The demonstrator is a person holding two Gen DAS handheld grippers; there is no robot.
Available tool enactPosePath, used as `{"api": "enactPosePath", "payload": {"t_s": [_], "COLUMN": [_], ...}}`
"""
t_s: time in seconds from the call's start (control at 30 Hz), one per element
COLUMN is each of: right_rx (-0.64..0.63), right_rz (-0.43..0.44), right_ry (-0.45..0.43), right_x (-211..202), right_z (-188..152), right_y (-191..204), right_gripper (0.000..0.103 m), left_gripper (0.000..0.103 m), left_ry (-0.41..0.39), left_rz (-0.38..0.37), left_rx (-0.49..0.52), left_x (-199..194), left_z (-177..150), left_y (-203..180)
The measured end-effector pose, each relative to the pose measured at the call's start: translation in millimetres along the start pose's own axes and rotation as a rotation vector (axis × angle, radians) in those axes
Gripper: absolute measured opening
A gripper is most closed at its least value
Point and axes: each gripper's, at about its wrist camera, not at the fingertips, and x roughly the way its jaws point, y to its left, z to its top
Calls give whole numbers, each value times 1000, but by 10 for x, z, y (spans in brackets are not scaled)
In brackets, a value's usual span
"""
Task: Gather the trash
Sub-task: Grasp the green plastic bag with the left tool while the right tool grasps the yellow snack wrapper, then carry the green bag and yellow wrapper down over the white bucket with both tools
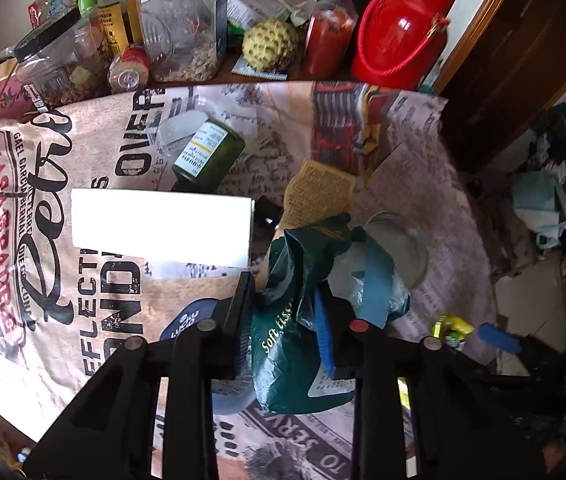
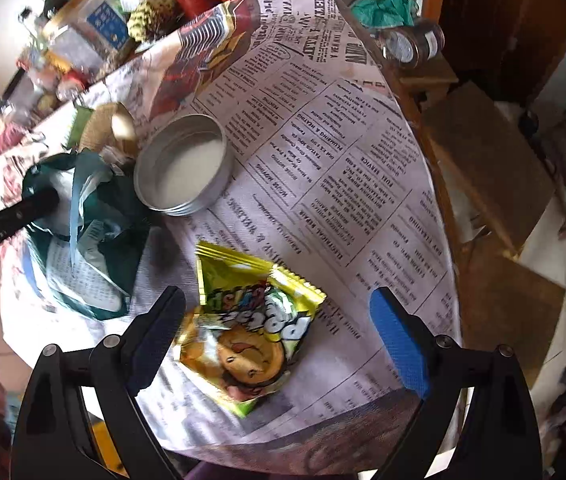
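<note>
Pinching the green tissue bag (image 1: 299, 344) in the left tongs (image 1: 287, 320) — likely as trash holder; right tongs (image 2: 279, 344) spread around the yellow snack wrapper (image 2: 251, 332) flat on the desk (image 2: 363, 184) — not yet gripped.

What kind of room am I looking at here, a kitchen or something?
Probably a home kitchen or dining corner. A table under a newspaper-print cloth carries food jars, a red sauce bottle and a red flask, with snack wrappers lying about.

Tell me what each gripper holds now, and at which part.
The left gripper pinches the crumpled green tissue wrapper at its bunched middle. The right gripper is open around the yellow snack packet, holding nothing.
</note>
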Motion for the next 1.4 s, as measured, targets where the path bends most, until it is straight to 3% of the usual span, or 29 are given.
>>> {"api": "enactPosePath", "payload": {"t_s": [0.17, 0.37, 0.5, 0.6, 0.8, 1.1, 1.4], "right_rx": [23, -4, -27, -21, 8, -8, -33], "right_rz": [1, -94, -111, -84, -19, 24, 66], "right_ry": [27, -10, -65, -73, -118, -319, -448], "right_x": [83, 125, 123, 81, -156, -888, -1576], "right_z": [-84, -175, -250, -247, -293, -624, -1181], "right_y": [113, 235, 289, 310, 451, 882, 1219], "right_gripper": [82, 72, 56, 27, 15, 14, 14], "left_gripper": [25, 25, 25, 25, 25, 25, 25], "left_ry": [-44, -128, -173, -203, -252, -334, -385], "left_rz": [-12, 2, 17, 21, 13, -28, -42], "left_rx": [3, -2, -3, -12, -18, 28, 57], "left_x": [-277, -683, -919, -1088, -1398, -1969, -2490], "left_z": [-58, -163, -250, -331, -525, -991, -1464], "left_y": [-20, 100, 217, 356, 593, 896, 963]}}
